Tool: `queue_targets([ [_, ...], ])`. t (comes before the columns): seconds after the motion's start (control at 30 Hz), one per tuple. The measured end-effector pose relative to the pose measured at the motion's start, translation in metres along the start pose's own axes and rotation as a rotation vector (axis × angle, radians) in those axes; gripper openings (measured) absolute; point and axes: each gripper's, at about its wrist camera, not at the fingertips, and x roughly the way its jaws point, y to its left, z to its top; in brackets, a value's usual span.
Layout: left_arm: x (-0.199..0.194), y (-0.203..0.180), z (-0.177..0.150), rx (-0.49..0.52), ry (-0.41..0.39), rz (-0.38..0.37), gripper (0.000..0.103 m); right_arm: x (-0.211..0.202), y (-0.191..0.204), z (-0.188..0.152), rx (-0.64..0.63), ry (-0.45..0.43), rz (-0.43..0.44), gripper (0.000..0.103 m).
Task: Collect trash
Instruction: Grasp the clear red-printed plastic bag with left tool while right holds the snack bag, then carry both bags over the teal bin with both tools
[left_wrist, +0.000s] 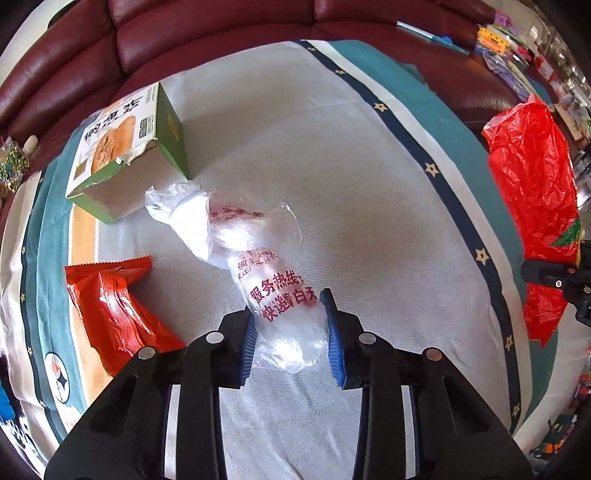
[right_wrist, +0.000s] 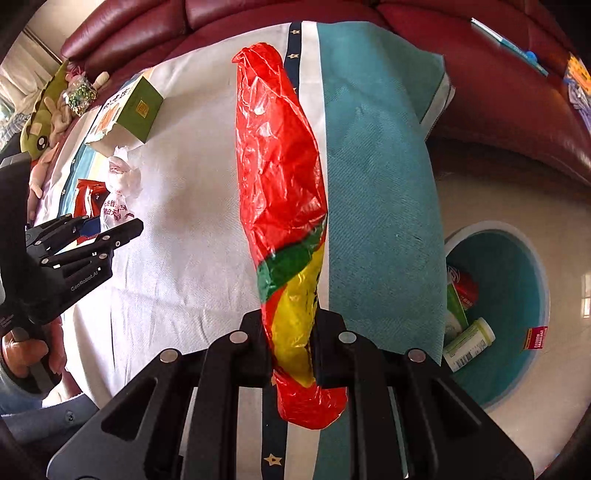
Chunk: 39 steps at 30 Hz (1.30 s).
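A clear plastic bag (left_wrist: 240, 236) with red print lies crumpled on the white cloth (left_wrist: 351, 177). Its near end sits between the blue pads (left_wrist: 246, 339) of my left gripper (left_wrist: 288, 306), which press on it from both sides. In the right wrist view my right gripper (right_wrist: 291, 317) is shut on a long red plastic bag (right_wrist: 280, 166) with a green and yellow patch; the bag stretches away from the jaws over the cloth. The red bag (left_wrist: 532, 184) also shows at the right edge of the left wrist view.
A torn green food box (left_wrist: 125, 147) and an orange snack wrapper (left_wrist: 110, 306) lie left of the clear bag. A teal bin (right_wrist: 517, 258) stands on the floor at the right, holding a bottle (right_wrist: 469, 343) and other trash. A dark red sofa (left_wrist: 221, 29) runs behind.
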Motion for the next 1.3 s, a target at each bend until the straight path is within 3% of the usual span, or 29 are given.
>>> queue_targets([
  [0.27,-0.035,-0.048,0.003,0.124,-0.060,-0.025,0.033,-0.028,-0.035,-0.023,0.102,-0.074,0.030,0.014],
  [0.6,-0.052,-0.148,-0.002,0.306,-0.089,-0.178,0.034,-0.064,-0.113,-0.076,0.298,-0.139,0.025,0.014],
  [0.97,-0.043,-0.244,0.003,0.449,-0.046,-0.306,0.034,-0.094,-0.189,-0.129,0.509,-0.236,0.043,0.015],
  [1.3,-0.015,-0.314,0.017,0.549,0.017,-0.420,0.034,-0.094,-0.240,-0.150,0.687,-0.277,0.047,0.015],
])
